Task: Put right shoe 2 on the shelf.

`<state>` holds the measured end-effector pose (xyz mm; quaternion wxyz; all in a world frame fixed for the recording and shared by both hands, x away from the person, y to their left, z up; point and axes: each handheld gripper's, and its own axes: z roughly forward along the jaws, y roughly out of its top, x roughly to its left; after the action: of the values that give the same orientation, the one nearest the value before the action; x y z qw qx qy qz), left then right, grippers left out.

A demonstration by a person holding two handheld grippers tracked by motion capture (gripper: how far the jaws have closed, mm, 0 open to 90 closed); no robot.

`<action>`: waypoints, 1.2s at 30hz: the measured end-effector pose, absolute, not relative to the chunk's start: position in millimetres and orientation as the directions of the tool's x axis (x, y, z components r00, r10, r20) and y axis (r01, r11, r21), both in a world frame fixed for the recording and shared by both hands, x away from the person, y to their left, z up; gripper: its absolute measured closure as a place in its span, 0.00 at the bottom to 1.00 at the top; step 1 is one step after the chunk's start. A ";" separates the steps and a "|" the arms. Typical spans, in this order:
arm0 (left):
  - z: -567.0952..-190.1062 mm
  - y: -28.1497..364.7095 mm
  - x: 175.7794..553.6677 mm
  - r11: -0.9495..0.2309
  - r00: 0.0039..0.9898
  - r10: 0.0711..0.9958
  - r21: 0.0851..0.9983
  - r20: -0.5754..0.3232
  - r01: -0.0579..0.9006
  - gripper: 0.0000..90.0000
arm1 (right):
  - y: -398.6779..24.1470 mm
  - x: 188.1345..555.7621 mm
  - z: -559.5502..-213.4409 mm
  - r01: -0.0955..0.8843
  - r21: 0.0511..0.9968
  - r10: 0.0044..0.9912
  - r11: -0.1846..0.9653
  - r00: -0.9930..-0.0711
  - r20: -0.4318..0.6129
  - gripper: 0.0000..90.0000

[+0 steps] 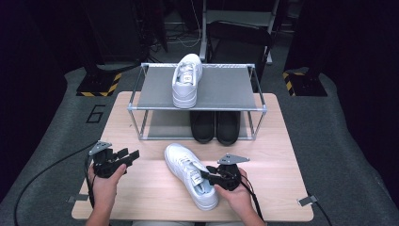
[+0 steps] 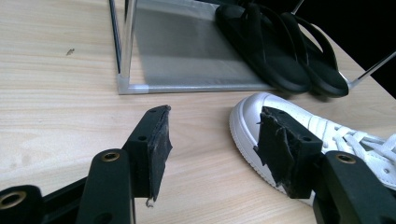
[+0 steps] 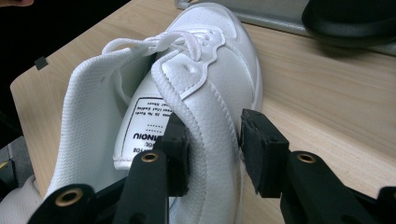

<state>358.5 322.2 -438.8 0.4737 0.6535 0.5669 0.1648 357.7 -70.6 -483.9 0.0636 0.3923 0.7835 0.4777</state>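
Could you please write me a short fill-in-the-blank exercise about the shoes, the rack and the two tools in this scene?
1. The white sneaker on the rack stands on the ____ shelf of the metal rack.
2. The lower shelf holds a pair of ____ sandals.
3. The right tool has one jaw inside the white sneaker on the table and one jaw ____ its side wall.
4. The left tool holds ____ between its jaws.

Missing words: top; black; outside; nothing
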 end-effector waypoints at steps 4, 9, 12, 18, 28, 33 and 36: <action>-438.7 322.3 359.0 0.090 0.306 0.896 0.805 -0.323 0.587 0.48 | -69.2 357.1 -482.9 0.550 0.796 0.676 0.252 -0.689 0.261 0.71; -439.1 323.0 359.4 0.088 0.306 0.897 0.807 -0.320 0.584 0.48 | -65.8 356.0 -480.7 0.512 0.805 0.661 0.298 -0.720 0.214 0.70; -439.4 323.4 359.0 0.094 0.299 0.898 0.805 -0.323 0.586 0.48 | -64.8 355.9 -480.2 0.510 0.803 0.665 0.309 -0.719 0.201 0.69; -441.3 323.0 358.9 0.095 0.301 0.896 0.805 -0.325 0.585 0.48 | -65.3 358.0 -481.5 0.548 0.785 0.671 0.289 -0.701 0.242 0.68; -443.5 322.4 358.8 0.091 0.305 0.895 0.803 -0.325 0.589 0.48 | -66.6 360.5 -482.6 0.568 0.770 0.673 0.291 -0.694 0.257 0.71; -443.4 322.6 358.1 0.095 0.303 0.895 0.804 -0.327 0.588 0.48 | -66.8 362.0 -483.5 0.579 0.763 0.671 0.288 -0.691 0.271 0.70; -444.1 322.7 357.2 0.099 0.300 0.894 0.799 -0.333 0.593 0.48 | -67.5 362.5 -484.2 0.577 0.765 0.668 0.286 -0.693 0.273 0.71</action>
<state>357.2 322.7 -444.1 0.4741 0.6521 0.5699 0.1588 362.5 -67.5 -484.2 0.0500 0.3888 0.8005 0.4534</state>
